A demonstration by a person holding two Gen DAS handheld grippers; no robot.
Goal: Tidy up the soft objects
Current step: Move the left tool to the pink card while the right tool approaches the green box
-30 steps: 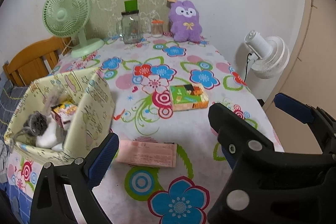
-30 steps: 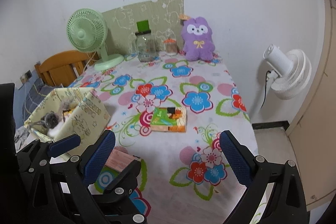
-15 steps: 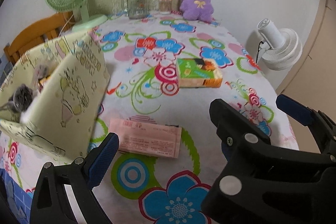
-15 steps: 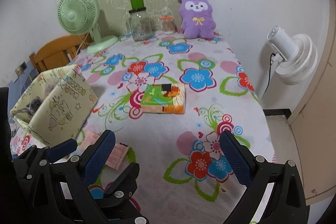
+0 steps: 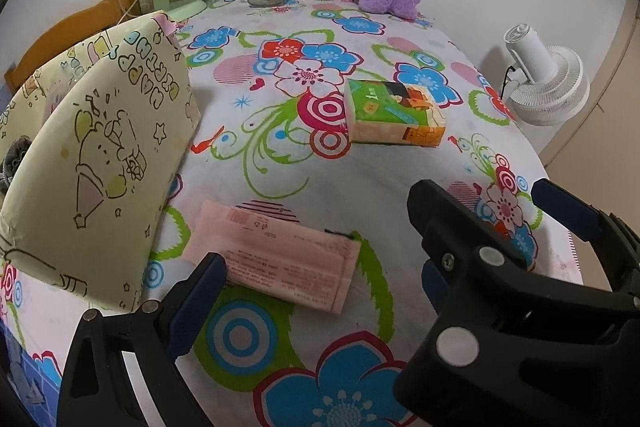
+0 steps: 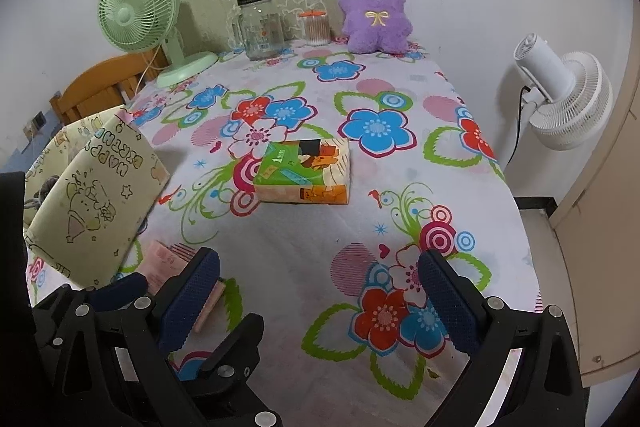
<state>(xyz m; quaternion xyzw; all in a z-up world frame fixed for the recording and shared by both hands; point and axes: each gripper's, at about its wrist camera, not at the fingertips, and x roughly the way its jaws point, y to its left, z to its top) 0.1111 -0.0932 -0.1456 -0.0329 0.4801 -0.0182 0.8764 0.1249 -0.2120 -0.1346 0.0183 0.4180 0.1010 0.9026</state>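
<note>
The left gripper (image 5: 320, 259) and right gripper (image 6: 320, 295) both hang wide open and empty above the pink soft pack (image 5: 280, 259), and a fast grab might push it under the yellow bag (image 5: 100, 155), far from the green pack (image 6: 306, 171).

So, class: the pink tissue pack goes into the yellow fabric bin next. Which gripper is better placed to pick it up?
Left. The left gripper is open right at the pink tissue pack, beside the yellow fabric bin. The right gripper, also open, sits farther right over bare tablecloth.
</note>
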